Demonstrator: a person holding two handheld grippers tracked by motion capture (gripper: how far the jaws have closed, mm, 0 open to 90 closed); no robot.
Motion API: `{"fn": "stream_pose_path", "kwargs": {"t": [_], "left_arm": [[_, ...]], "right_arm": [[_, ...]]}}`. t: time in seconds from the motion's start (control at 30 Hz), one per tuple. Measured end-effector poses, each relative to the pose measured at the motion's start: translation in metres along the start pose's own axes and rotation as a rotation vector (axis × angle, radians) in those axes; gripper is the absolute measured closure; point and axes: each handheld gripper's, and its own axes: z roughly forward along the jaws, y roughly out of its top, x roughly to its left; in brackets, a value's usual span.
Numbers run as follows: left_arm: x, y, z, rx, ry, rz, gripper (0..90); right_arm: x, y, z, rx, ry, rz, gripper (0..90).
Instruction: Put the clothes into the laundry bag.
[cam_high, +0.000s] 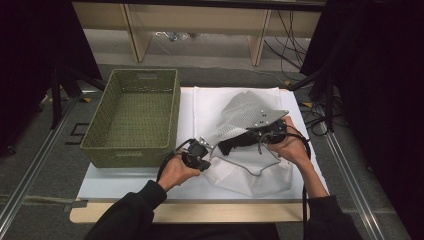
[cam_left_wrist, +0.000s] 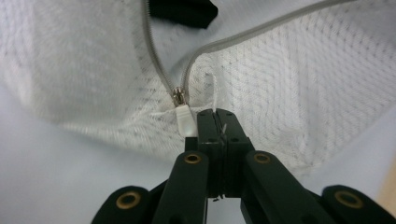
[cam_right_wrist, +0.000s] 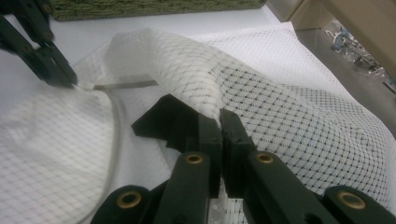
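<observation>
A white mesh bag (cam_high: 240, 115) with a grey zipper lies on the white table (cam_high: 125, 182). My left gripper (cam_left_wrist: 217, 116) is shut on the bag's fabric (cam_left_wrist: 289, 84) right beside the white zipper pull (cam_left_wrist: 185, 120), at the closed end of the parted zipper. My right gripper (cam_right_wrist: 219, 116) is shut on a fold of the bag's upper mesh layer (cam_right_wrist: 280, 102) and holds it raised. A black item (cam_right_wrist: 159, 121) lies in the opening under that raised layer. In the high view the left gripper (cam_high: 206, 159) is at the bag's near-left corner and the right gripper (cam_high: 231, 144) is just right of it.
An empty green woven basket (cam_high: 100, 135) stands on the table's left half, close to my left hand. The other gripper (cam_right_wrist: 60, 77) shows at the upper left of the right gripper view. Wooden shelving and cables lie beyond the table's far edge.
</observation>
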Motion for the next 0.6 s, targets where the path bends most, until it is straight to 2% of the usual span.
{"fn": "stream_pose_path", "kwargs": {"t": [0.07, 0.17, 0.23, 0.3, 0.33, 0.37, 0.4, 0.47, 0.57, 0.6], "left_arm": [[-0.002, -0.008, -0.009, -0.013, -0.011, -0.004, 88.9], [-0.005, -0.020, -0.019, -0.004, -0.009, 0.020, 88.9], [-0.006, -0.026, -0.023, 0.005, -0.016, 0.025, 88.9], [-0.009, -0.031, -0.023, -0.003, -0.019, 0.012, 88.9], [-0.009, -0.032, -0.024, 0.015, -0.025, 0.033, 88.9], [-0.011, -0.035, -0.023, 0.000, -0.022, 0.020, 88.9], [-0.012, -0.036, -0.024, 0.018, -0.026, 0.046, 88.9], [-0.015, -0.041, -0.024, 0.015, -0.032, 0.055, 88.9], [-0.017, -0.047, -0.024, 0.027, -0.038, 0.064, 88.9], [-0.018, -0.049, -0.024, 0.032, -0.040, 0.062, 88.9]], "right_arm": [[0.002, 0.000, 0.000, 0.001, 0.003, -0.012, 89.5], [0.006, 0.000, 0.000, 0.008, 0.010, -0.030, 89.5], [0.010, -0.001, 0.000, 0.016, 0.013, -0.022, 89.5], [0.014, -0.003, 0.000, 0.033, 0.015, -0.027, 89.5], [0.016, -0.004, 0.000, 0.033, 0.018, -0.031, 89.5], [0.018, -0.005, 0.000, 0.039, 0.020, -0.030, 89.5], [0.019, -0.007, -0.001, 0.044, 0.018, -0.034, 89.5], [0.021, -0.009, -0.002, 0.046, 0.026, -0.026, 89.5], [0.022, -0.013, -0.001, 0.051, 0.036, -0.042, 89.5], [0.023, -0.014, 0.000, 0.049, 0.023, -0.046, 89.5]]}}
